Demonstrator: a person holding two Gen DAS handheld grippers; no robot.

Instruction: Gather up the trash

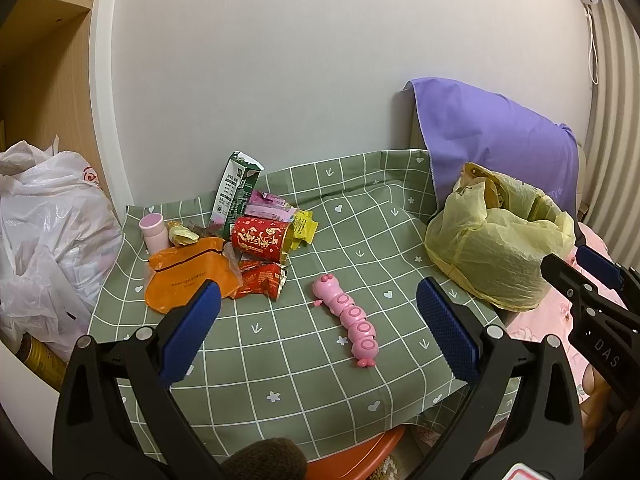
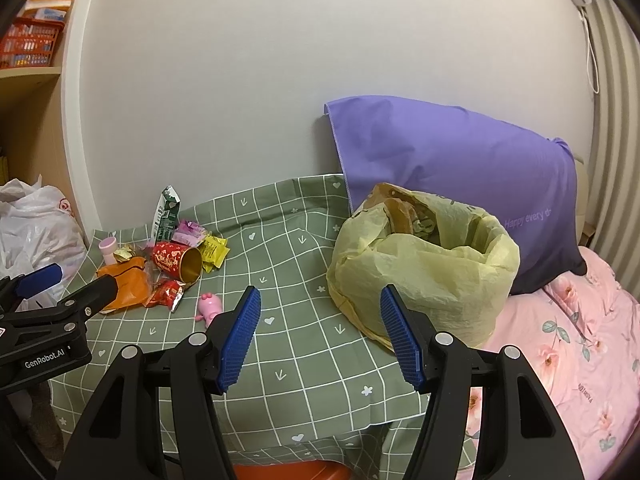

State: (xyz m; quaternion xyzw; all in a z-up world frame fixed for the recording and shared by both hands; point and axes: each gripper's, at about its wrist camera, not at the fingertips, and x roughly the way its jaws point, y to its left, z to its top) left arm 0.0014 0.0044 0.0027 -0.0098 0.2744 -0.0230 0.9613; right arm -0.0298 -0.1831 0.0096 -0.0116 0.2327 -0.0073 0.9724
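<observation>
Two hand-held grippers hover above a small table draped in a green grid-pattern cloth point(image 1: 304, 364), both empty. The left gripper point(image 1: 320, 320) has its blue-padded fingers spread wide over the near half of the cloth; the right gripper point(image 2: 320, 336) is likewise spread, its fingers framing the near side of a yellow trash bag point(image 2: 424, 276).

The trash lies heaped at the table's far left corner, well apart from the bag — a red-and-gold paper cup point(image 1: 262, 239) tipped on its side, an upright green-and-white milk carton point(image 1: 236, 192) against the wall, an orange pouch point(image 1: 188, 276), a crumpled red snack wrapper point(image 1: 262, 280), pink sachets point(image 1: 268, 208), yellow packets point(image 1: 304, 226) and a small pink bottle point(image 1: 153, 232) standing at the heap's left edge.

A pink caterpillar toy point(image 1: 352, 316) lies alone mid-table, between the heap and the bag, just beyond the left gripper's open fingers. The yellow bag stands open-mouthed at the table's right edge, crumpled brown paper point(image 2: 400, 210) showing inside. Behind it a purple pillow point(image 2: 460, 168) leans against the wall, above a pink floral bedspread point(image 2: 568, 352). A white plastic bag point(image 1: 44, 216) sits off the table's left side — beside a wooden shelf point(image 1: 52, 0).
</observation>
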